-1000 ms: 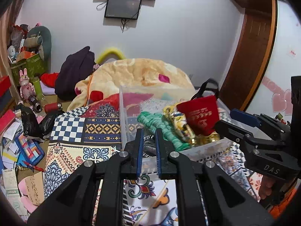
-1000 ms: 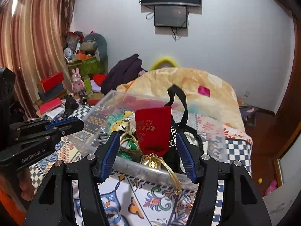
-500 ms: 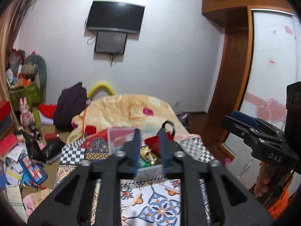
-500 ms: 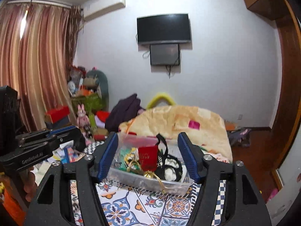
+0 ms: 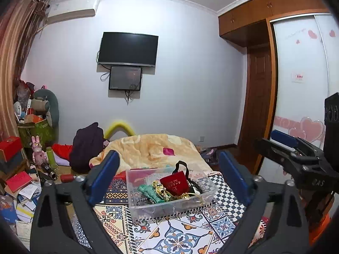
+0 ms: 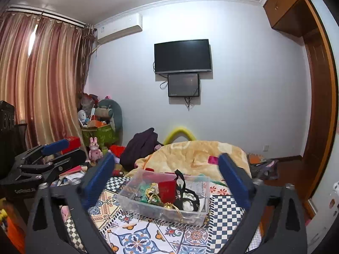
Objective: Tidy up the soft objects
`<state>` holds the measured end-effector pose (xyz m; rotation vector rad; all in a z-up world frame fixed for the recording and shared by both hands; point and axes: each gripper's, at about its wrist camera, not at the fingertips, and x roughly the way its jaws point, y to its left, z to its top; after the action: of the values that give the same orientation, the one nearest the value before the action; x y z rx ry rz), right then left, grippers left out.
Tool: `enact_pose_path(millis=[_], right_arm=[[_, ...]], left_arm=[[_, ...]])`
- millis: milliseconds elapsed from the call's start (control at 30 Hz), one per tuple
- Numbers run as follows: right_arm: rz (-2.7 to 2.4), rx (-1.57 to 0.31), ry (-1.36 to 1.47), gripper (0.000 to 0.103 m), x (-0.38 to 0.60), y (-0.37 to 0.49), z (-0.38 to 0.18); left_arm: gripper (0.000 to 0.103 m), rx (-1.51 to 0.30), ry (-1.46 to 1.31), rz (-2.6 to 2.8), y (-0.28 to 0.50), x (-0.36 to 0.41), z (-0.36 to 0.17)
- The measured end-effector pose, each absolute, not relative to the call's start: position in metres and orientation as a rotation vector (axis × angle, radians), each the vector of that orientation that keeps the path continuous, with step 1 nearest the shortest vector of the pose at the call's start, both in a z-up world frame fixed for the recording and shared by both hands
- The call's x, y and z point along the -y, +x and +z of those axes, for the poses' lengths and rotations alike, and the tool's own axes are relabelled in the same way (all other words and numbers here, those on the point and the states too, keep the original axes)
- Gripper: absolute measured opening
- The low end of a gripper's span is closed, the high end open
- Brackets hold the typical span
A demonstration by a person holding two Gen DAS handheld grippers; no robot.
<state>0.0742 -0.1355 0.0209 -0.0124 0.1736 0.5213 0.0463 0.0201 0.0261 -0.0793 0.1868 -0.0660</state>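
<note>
A clear plastic box point(image 5: 169, 206) point(image 6: 163, 208) sits on the patterned bedspread. It holds a red pouch point(image 5: 174, 185) point(image 6: 167, 190), a green knitted item point(image 5: 147, 192), gold cord and black straps point(image 6: 188, 192). My left gripper point(image 5: 169, 174) is open and empty, well back from the box. My right gripper point(image 6: 166, 174) is open and empty, also back from the box. The right gripper shows at the right of the left wrist view point(image 5: 296, 160). The left gripper shows at the left of the right wrist view point(image 6: 42, 163).
A yellow blanket point(image 5: 148, 148) is heaped on the bed behind the box. A dark purple bag point(image 5: 86, 146) lies to its left. Books, boxes and toys point(image 5: 19, 180) clutter the floor at left. A wardrobe point(image 5: 296, 105) stands at right.
Both grippers pulled back and up from the box, which now looks small. The left gripper went from shut to wide open. The right gripper stayed open.
</note>
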Motion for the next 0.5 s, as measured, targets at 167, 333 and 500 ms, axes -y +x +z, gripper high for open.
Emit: enact_pose_path(millis=[167,333,500], right_arm=[[0.527,-0.168,-0.001,0.103,0.1377,0.0698,0.0175],[0.529,-0.171,0.006,0.103,0.1395,0.0688,0.0156],[0.525,-0.174,0.005,0.103,0.1415,0.0659,0.0117]], left_arm=[[0.102,-0.175,-0.081,-0.051,0.0417,-0.0205,0.0275],[0.102,-0.174,-0.079,-0.045,0.0416,-0.0202,0.0254],[0.102,-0.172,-0.073,-0.04,0.0418,-0.0187,0.0244]])
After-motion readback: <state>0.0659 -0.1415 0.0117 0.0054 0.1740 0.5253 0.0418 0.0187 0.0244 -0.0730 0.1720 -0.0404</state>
